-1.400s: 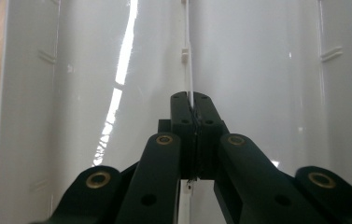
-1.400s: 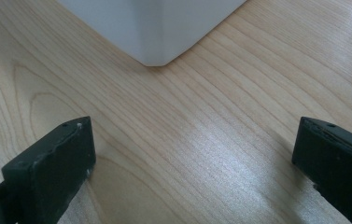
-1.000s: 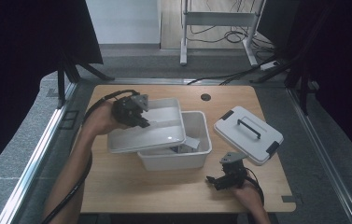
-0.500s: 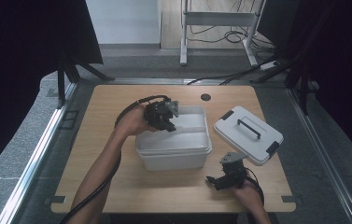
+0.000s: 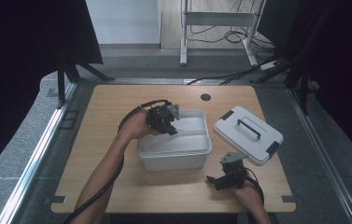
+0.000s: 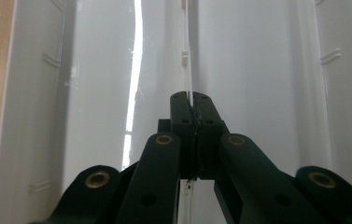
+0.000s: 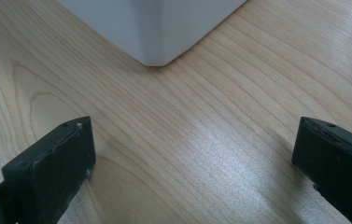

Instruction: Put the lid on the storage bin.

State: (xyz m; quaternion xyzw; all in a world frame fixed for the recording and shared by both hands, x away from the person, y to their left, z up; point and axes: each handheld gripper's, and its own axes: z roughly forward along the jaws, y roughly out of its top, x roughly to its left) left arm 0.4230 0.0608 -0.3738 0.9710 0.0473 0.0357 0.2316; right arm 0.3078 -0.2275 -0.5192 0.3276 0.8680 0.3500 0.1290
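Observation:
A white plastic bin [image 5: 175, 159] stands in the middle of the wooden table. A white inner tray [image 5: 188, 131] lies inside it, level with the rim. My left gripper [image 5: 172, 129] reaches over the bin's back left corner, jaws pointing down into it. In the left gripper view the left gripper [image 6: 190, 99] is shut on a thin upright rib of the tray [image 6: 257, 70]. My right gripper [image 5: 214, 180] rests low on the table in front of the bin's right corner. The right gripper [image 7: 192, 154] is open, with bare wood between its jaws and the bin's corner [image 7: 155, 28] ahead.
The bin's white lid [image 5: 248, 134], with a black handle and black latches, lies askew on the table [image 5: 113, 102] to the right of the bin. A round cable hole [image 5: 205, 97] sits near the far edge. Black cables trail from both grippers.
The tray hung tilted over the bin's left side a second ago. My left gripper has carried it right and down, and it now lies inside the bin. The right gripper has stayed put.

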